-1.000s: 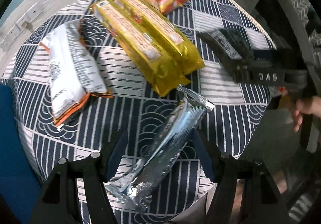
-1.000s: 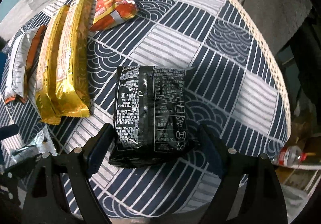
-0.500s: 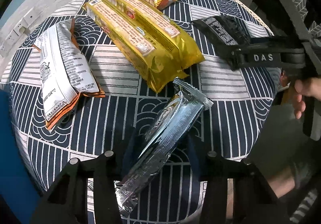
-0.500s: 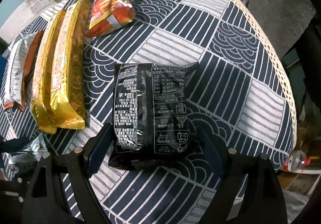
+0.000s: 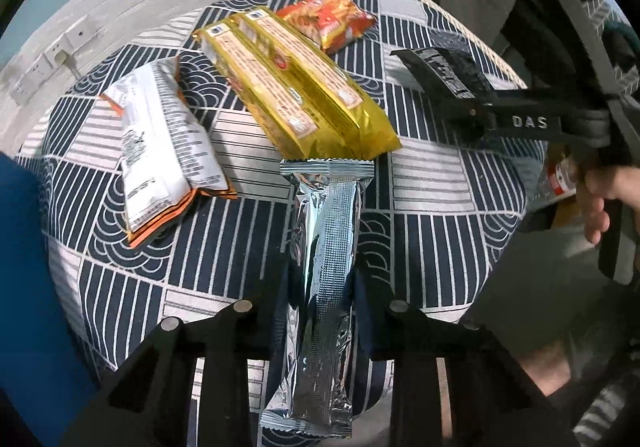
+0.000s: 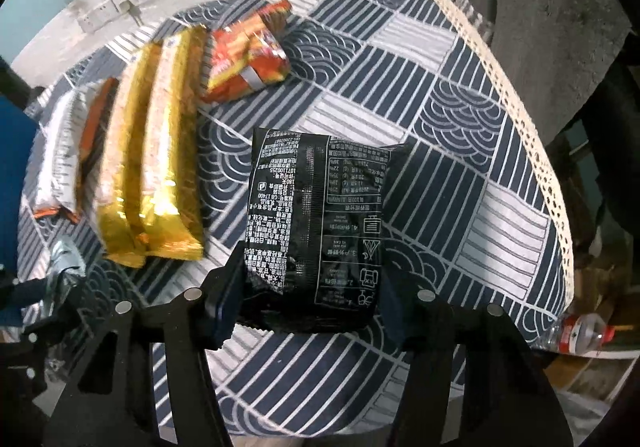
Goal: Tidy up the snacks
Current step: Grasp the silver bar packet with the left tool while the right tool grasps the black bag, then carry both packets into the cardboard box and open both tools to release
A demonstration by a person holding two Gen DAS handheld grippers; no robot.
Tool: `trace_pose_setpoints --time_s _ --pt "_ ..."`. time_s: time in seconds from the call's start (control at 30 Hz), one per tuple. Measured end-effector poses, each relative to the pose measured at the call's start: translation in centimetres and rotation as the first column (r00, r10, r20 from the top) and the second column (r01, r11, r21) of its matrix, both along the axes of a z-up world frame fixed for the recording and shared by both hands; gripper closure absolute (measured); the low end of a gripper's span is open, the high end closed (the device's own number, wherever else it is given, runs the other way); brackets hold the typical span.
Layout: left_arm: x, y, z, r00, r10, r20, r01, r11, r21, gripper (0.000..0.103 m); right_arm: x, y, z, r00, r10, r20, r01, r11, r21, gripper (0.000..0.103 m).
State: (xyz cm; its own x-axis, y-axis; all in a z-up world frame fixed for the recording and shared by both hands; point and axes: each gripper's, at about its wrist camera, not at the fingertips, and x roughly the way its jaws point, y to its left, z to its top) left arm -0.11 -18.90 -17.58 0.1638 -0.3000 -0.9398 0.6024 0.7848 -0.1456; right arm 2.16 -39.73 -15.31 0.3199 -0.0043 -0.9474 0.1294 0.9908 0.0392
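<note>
My left gripper point(image 5: 322, 295) is shut on a long silver foil packet point(image 5: 326, 247) and holds it lengthwise above the near edge of the table, its far end close to two gold packets point(image 5: 296, 87). My right gripper point(image 6: 310, 287) is shut on a black snack bag point(image 6: 316, 223), lifted off the cloth; this bag and gripper also show in the left wrist view point(image 5: 448, 75). A white and orange bag point(image 5: 160, 151) lies left of the gold packets. A red bag point(image 5: 330, 21) lies at the far side.
The round table has a navy and white patterned cloth point(image 6: 440, 95) with a lace rim. A wall with power sockets point(image 6: 116, 9) stands behind. A plastic bottle point(image 6: 576, 335) lies below the table's right edge. A blue surface point(image 5: 24, 287) is at the left.
My left gripper closed on the silver packet, turned it straight along the fingers and lifted it. My right gripper closed on the black bag and raised it.
</note>
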Motion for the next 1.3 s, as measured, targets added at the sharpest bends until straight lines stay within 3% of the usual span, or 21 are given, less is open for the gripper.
trace_pose_setpoints --time_s 0.67,1.3 --pt "0.8 4.9 8.2 0.976 0.138 0.167 -0.126 0.989 -0.08 0.073 -1.0 6.0 8.3 0.973 0.159 0.169 -0.152 0.987 -0.05 0.045" --pt "1.8 12.4 13.0 0.92 0.289 0.267 -0.269 0.957 -0.108 0.073 0.1 13.5 11.7 0.925 0.292 0.244 -0.292 0.956 -0.038 0.045"
